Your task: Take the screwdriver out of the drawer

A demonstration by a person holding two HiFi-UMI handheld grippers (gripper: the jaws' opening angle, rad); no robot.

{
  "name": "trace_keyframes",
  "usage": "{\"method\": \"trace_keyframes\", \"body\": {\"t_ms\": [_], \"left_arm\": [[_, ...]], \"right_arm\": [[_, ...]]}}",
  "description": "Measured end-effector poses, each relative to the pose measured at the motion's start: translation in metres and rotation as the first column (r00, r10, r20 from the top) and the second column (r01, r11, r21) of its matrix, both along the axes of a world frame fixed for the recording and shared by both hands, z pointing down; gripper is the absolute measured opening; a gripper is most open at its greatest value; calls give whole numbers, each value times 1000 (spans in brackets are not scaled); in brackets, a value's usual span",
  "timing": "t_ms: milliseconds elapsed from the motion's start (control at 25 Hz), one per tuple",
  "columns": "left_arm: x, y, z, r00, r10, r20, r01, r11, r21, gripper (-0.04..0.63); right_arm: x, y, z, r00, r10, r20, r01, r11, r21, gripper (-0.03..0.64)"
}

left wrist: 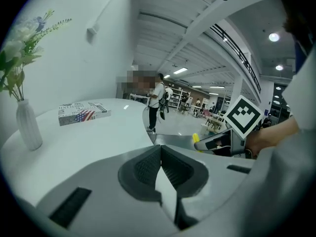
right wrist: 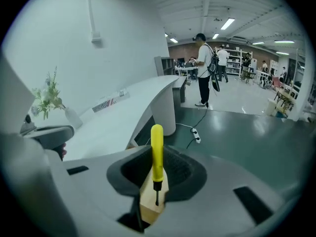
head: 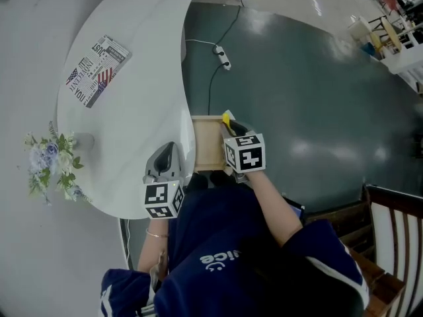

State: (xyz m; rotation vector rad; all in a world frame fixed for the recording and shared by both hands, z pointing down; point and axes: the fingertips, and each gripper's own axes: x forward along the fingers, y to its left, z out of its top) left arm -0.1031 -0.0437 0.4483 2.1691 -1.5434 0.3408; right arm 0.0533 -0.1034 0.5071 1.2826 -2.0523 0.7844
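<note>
Yellow handle first: the right gripper (right wrist: 157, 177) has its jaws pinched on the screwdriver (right wrist: 157, 149) low on the handle, so the handle stands up past the pads and the dark shaft points down out of them. Straight beneath the jaws shows the pale wood of the open drawer (right wrist: 150, 205); whether the tip has cleared it I cannot tell. Off to the left, the left gripper (left wrist: 160, 168) has its jaws pressed together on nothing, over the edge of the white table (head: 132, 117). I judge the lift-out step to be nearly done, with the tool above the drawer rather than lying in it. The next move calls for a firm pinch and a carry clear of the drawer's walls, probably toward the table, where a book (head: 98, 69) and a vase of flowers (head: 51, 164) sit far beyond the jaws.
</note>
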Motion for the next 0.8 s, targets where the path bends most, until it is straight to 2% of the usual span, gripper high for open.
{"method": "trace_keyframes", "body": {"t_ms": [320, 520, 800], "left_arm": [[19, -6, -24, 999, 28, -27, -26, 998, 54, 5], [26, -12, -43, 999, 37, -39, -34, 995, 94, 5], [38, -21, -84, 997, 54, -57, -43, 983, 180, 5]], "right_arm": [[2, -8, -54, 986, 10, 164, -38, 985, 165, 75], [3, -7, -80, 992, -12, 123, -21, 964, 265, 75], [12, -7, -129, 984, 6, 179, -76, 919, 386, 75]]}}
